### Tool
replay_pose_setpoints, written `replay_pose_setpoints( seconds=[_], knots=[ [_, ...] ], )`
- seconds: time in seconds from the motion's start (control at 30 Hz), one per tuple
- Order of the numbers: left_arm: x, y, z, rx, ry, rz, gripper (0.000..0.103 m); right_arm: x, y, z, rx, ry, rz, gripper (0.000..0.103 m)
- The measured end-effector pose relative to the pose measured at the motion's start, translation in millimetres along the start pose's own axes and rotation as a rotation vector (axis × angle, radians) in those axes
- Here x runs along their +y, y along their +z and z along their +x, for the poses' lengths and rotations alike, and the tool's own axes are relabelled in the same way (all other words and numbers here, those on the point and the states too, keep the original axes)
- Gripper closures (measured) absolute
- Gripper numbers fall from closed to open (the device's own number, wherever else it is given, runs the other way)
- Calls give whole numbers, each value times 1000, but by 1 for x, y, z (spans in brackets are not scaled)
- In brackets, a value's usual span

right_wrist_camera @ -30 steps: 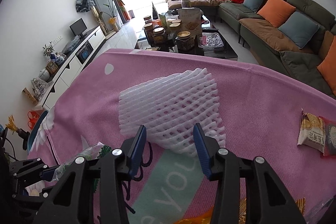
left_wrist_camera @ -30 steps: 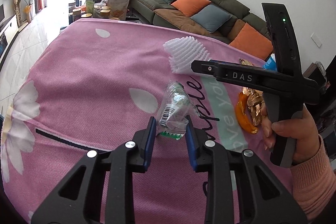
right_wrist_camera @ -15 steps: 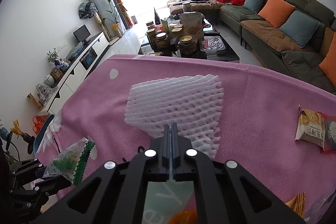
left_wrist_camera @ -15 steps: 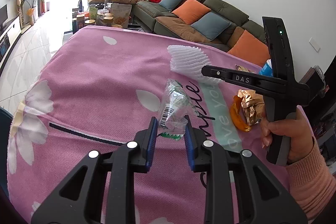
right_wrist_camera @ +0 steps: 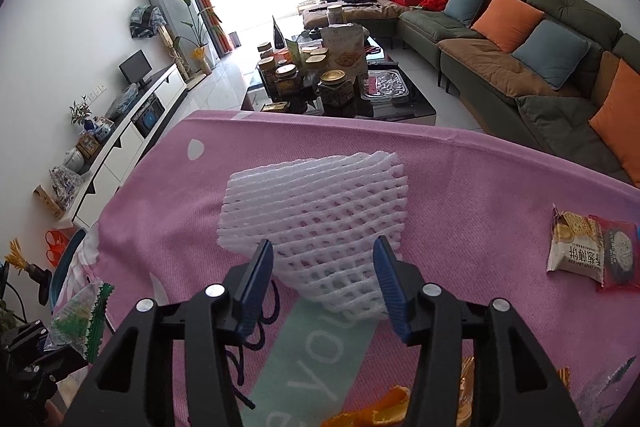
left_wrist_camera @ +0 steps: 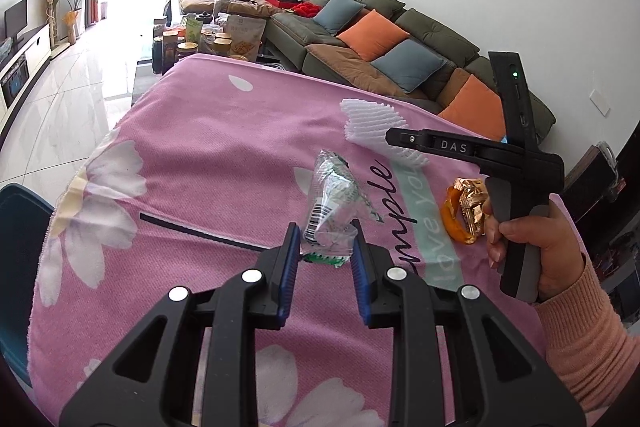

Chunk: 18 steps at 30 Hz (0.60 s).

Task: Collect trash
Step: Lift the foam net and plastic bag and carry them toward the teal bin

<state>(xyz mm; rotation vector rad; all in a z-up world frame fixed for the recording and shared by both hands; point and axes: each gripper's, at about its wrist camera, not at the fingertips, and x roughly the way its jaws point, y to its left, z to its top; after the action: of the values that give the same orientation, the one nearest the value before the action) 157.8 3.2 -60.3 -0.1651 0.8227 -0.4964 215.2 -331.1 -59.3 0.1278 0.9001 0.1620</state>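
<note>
A crumpled clear wrapper (left_wrist_camera: pixel 332 203) with a barcode and a green edge hangs above the pink flowered cloth (left_wrist_camera: pixel 192 155), and my left gripper (left_wrist_camera: pixel 324 251) is shut on its lower end. The same wrapper (right_wrist_camera: pixel 80 315) shows at the lower left of the right wrist view. A white foam net (right_wrist_camera: pixel 316 211) lies on the cloth. My right gripper (right_wrist_camera: pixel 322 255) hangs over the net's near corner with its jaws opening. That corner sits between the blue pads, which do not press on it. A person's hand (left_wrist_camera: pixel 536 247) in a pink sleeve holds the right gripper.
An orange and gold foil wrapper (left_wrist_camera: pixel 466 211) lies by the right hand. Two snack packets (right_wrist_camera: pixel 576 247) rest at the cloth's right side. A dark blue object (left_wrist_camera: pixel 16 247) stands off the table's left edge. A coffee table with jars (right_wrist_camera: pixel 320 83) and a sofa (right_wrist_camera: pixel 540 39) stand beyond.
The right gripper shut fully short of the net, then opened wider around the net's near corner. The left gripper drew back and slightly up with the wrapper in it.
</note>
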Motion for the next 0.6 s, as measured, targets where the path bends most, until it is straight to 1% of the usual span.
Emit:
replay_pose_setpoints(
  seconds=[0.07, 0.13, 0.23, 0.3, 0.37, 0.4, 0.47, 0.6],
  knots=[
    [3, -1, -2, 2, -2, -5, 78, 5, 0, 8, 17, -28, -25, 47],
    [4, -2, -4, 1, 0, -7, 78, 9, -2, 10, 15, -53, -53, 50],
    [6, -2, -6, 0, -1, -11, 78, 6, -4, 9, 13, -47, -50, 64],
    [7, -2, -7, -2, -4, -14, 78, 3, -4, 7, 8, -46, -46, 81],
    [8, -2, -6, -1, -5, -16, 78, -1, -5, 6, 3, -33, -38, 85],
    [8, -1, -7, -2, -4, -15, 78, -2, -6, 5, 0, -23, -29, 89],
    [8, -1, -7, -3, -1, -13, 78, -4, -7, 1, -6, -5, -16, 92],
    [7, -3, -11, -12, 5, -6, 78, 2, -12, -13, -36, 41, -21, 93]
  ],
)
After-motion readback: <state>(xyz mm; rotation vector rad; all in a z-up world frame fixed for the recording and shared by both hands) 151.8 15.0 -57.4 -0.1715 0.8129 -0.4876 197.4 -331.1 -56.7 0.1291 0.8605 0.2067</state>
